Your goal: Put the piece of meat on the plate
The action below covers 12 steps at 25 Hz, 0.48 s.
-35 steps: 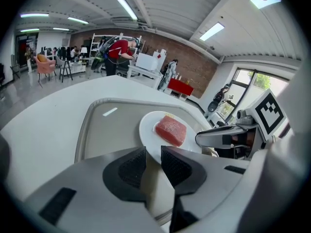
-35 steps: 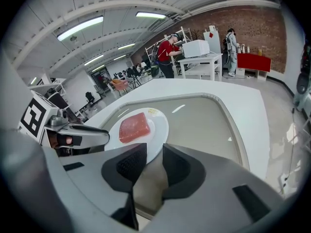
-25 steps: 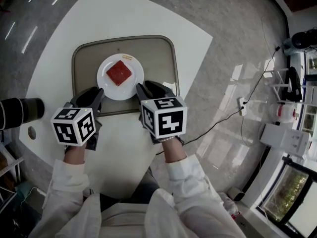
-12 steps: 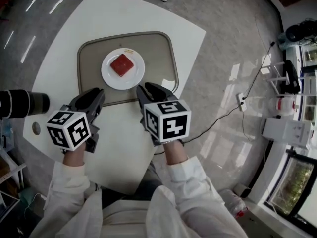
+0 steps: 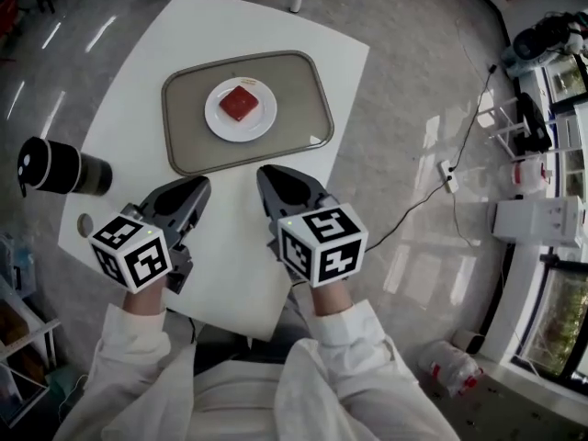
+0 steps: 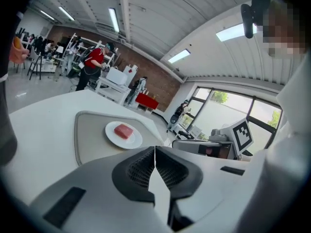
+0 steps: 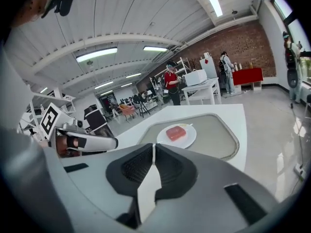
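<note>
A red square piece of meat (image 5: pixel 240 102) lies on a small white plate (image 5: pixel 261 121), which sits on a grey-brown tray (image 5: pixel 197 141) at the far side of the white table. The meat (image 6: pixel 123 130) and its plate (image 6: pixel 115 138) show ahead of the left gripper, and the meat (image 7: pixel 176 132) on the plate (image 7: pixel 189 139) ahead of the right one. My left gripper (image 5: pixel 195 191) hangs near the table's front, shut and empty. My right gripper (image 5: pixel 272 182) is beside it, also shut and empty. Both stand well short of the tray.
A black cylinder (image 5: pixel 60 167) like a flask lies off the table's left edge. A round hole (image 5: pixel 84 224) marks the table's front left. A cable (image 5: pixel 432 205) runs over the floor at the right, near shelving. People stand at benches in the background of both gripper views.
Both grippers have drawn back toward the table's front, away from the tray, and stay shut. The meat and plate have not moved on the tray.
</note>
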{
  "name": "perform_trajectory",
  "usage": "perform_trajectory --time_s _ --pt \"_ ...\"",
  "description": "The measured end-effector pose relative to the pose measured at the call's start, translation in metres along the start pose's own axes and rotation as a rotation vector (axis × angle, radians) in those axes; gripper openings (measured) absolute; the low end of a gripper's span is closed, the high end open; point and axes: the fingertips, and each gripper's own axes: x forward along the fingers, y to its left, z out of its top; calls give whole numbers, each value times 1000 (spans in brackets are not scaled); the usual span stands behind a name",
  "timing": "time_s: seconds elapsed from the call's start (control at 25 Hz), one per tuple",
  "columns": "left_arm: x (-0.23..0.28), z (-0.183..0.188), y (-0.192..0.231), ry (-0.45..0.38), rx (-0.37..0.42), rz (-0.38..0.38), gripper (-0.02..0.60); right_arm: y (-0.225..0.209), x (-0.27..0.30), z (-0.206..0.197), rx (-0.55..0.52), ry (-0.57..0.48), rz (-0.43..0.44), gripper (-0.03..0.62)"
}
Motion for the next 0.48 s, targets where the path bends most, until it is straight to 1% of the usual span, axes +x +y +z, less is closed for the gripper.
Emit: perform_trajectory --time_s 0.12,0.24,0.48 --pt "-19 -10 -20 14 28 -44 11 29 -19 -6 -21 -21 29 22" --pt "-39 -22 -36 23 46 -72 9 55 -36 -13 -36 -38 32 18" --pt "-73 -58 -64 57 54 -114 9 99 -66 -37 -48 -50 34 15"
